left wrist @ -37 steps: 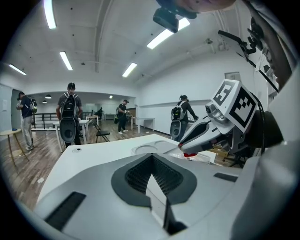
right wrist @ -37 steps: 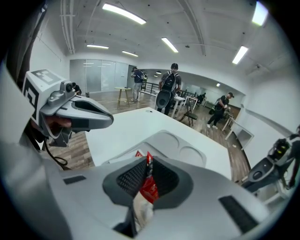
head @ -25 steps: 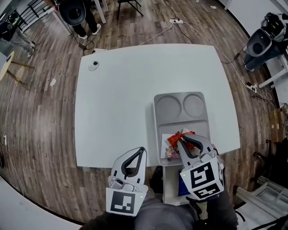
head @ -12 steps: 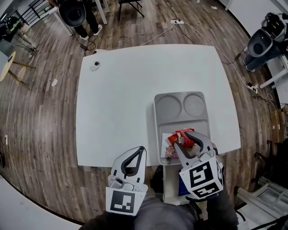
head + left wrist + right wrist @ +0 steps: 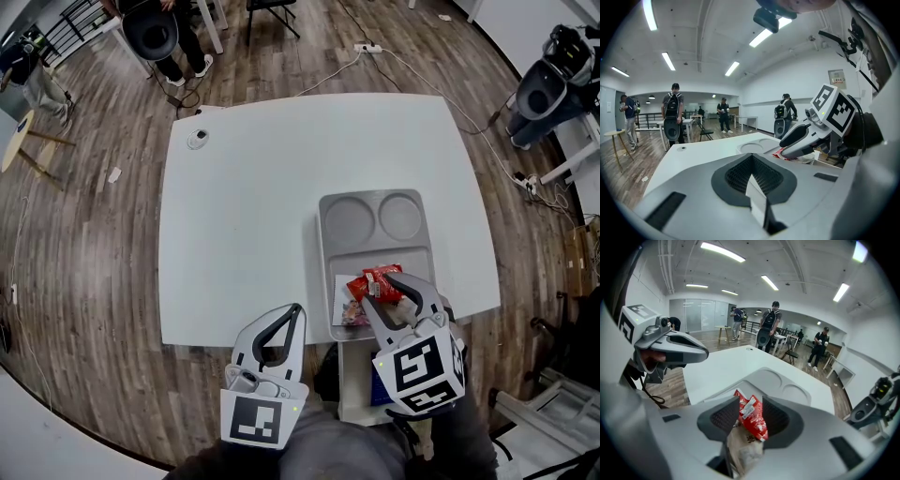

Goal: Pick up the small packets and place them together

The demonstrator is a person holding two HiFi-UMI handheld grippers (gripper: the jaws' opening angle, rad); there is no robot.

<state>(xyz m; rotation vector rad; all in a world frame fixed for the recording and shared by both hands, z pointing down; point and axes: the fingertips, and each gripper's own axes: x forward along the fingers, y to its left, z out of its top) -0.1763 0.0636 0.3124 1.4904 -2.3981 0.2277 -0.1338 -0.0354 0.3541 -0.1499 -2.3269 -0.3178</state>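
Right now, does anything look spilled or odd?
Nothing stands out. The red packet lies atop the other packets in the tray, between the jaws of the right tongs, which have just been opening.

Opened just now at the right gripper (image 5: 380,289), with the red packet (image 5: 751,420), earlier pinched and bunched at the tips, now loose and flatter between parted jaws, atop the other packets (image 5: 354,314) in the tray's (image 5: 324,262) compartment nearest the worktop's (image 5: 244,216) near edge.
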